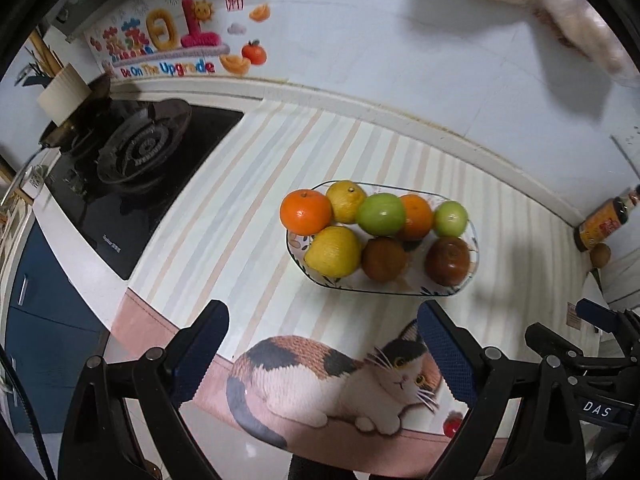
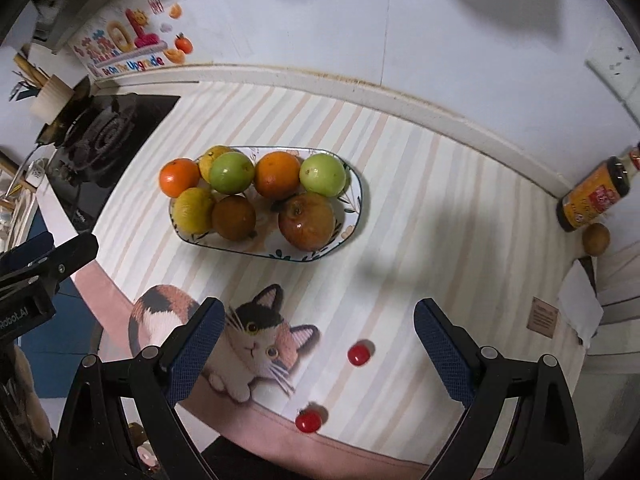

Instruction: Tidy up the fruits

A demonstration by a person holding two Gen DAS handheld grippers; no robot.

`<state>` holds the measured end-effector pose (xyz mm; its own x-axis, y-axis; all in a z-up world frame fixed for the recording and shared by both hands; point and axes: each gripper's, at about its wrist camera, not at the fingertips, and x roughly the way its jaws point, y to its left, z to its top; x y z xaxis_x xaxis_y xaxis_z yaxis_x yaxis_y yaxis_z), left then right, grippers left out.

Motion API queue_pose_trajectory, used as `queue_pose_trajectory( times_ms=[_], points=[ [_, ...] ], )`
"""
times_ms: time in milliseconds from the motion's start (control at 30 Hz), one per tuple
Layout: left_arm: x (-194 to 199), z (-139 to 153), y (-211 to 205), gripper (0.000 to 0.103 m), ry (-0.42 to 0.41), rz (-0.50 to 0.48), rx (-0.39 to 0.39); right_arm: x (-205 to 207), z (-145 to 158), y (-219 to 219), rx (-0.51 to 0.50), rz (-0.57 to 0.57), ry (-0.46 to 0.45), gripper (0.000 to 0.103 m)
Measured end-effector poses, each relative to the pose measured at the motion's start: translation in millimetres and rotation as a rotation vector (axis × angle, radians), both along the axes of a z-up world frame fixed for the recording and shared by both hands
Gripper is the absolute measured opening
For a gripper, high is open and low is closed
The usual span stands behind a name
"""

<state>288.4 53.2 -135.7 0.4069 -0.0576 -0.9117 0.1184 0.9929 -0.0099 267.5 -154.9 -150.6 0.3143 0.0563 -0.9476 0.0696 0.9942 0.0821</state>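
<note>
Both grippers, left gripper (image 1: 322, 354) and right gripper (image 2: 318, 354), wide apart, empty, above striped mat (image 2: 400, 200).

Far ahead and to the left of the left claw (image 1: 322, 354), the wall sticker (image 1: 160, 46) reads "Be On The Upgrade" under big coloured Chinese characters. The right claw's body (image 1: 596, 408) shows "DAS"; the left claw's body (image 2: 16, 316) shows "Robot.AI" — the bottle label (image 2: 594, 200) is unreadable.
</note>
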Motion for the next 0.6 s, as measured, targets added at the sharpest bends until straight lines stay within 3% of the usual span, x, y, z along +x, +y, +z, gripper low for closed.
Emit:
queue_pose_trajectory(
  times_ms=[333, 600],
  points=[
    [-46, 45, -3, 0.097, -0.053, -0.011, -0.045, -53, 68, -1, -0.013, 0.02, -0.119, 0.098],
    [-72, 73, -9, 0.097, -0.094, -0.029, -0.067, -81, 105, 1, 0.007, 0.027, -0.174, 0.098]
  ],
)
